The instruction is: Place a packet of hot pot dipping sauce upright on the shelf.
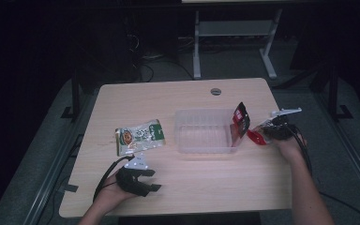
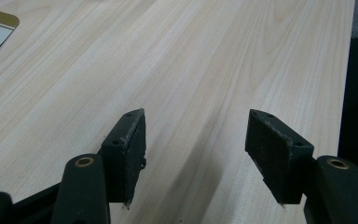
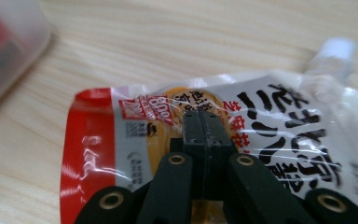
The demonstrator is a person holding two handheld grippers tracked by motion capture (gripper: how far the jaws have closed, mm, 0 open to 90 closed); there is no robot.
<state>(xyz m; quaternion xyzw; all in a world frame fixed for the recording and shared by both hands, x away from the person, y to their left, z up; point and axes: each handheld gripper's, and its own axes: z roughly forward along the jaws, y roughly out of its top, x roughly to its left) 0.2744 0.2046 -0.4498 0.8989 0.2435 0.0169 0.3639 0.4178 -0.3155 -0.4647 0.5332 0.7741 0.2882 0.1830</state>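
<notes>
Red-and-white snack packet point(image 3: 242, 116) pinched at its edge between the closed jaws of right gripper point(image 3: 204, 122), just beside the clear plastic tray point(image 1: 205, 130); left gripper point(image 2: 196, 140) spread, holding nothing, over the bare wooden table point(image 2: 205, 60).

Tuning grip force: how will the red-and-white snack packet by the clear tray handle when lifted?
The snack packet is probably floppy: its film wrinkles around the closed jaws of the right gripper. Likely slippery, given the glossy glare on the plastic. It seems light for its size, since a thin pinch at one spot appears to hold it beside the clear tray.
</notes>
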